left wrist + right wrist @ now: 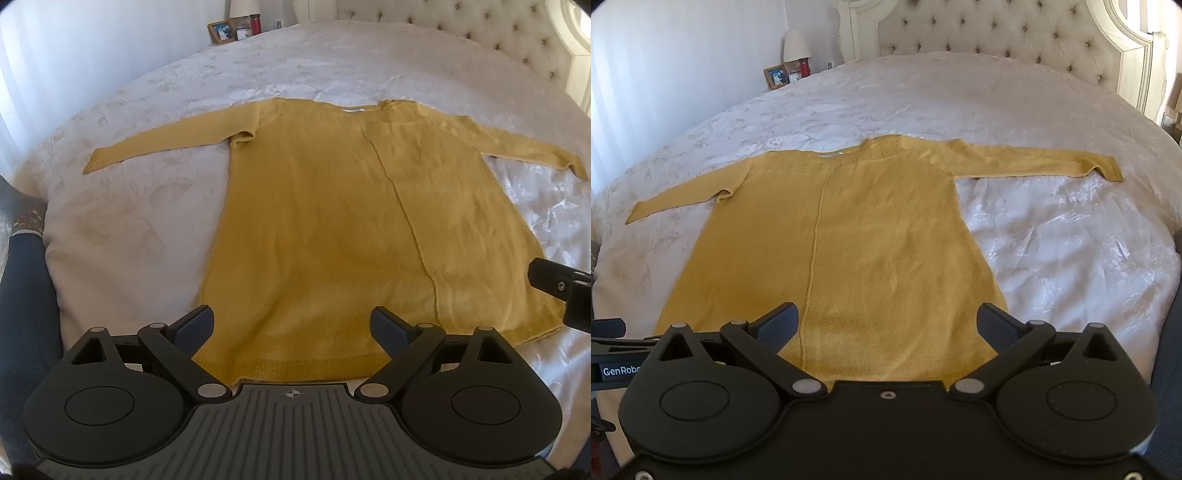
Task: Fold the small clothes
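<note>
Left gripper: your left gripper [291,325] hangs over the near hem of the sweater, jaws spread wide, nothing between them and no pad touching the knit.
Right gripper: your right gripper [886,323] hovers just beside it over the same hem, jaws equally wide apart and empty; in the left wrist view its black finger shows at the right edge [561,291].
Sweater: your mustard-yellow knit sweater [354,229] lies flat on the bed, hem toward you, neckline away, both sleeves stretched out to the sides.
Seam: one raised line [814,258] runs down the body from the neckline to the hem, passing just inside your right gripper's left-hand finger.
Left sleeve: it [162,142] reaches out toward the curtain side, with a small fold at the armpit.
Right sleeve: it [1038,158] lies straight, cuff turned slightly at the end.
Bed: the pale floral bedspread [1071,251] is lightly creased on the right; a tufted headboard [997,33] stands beyond.
Nightstand: a framed photo [776,76], a red jar [804,67] and a lamp [796,44] sit at the far left corner.
Person: your dark trouser leg [26,295] shows at the left edge, against the side of the bed.
</note>
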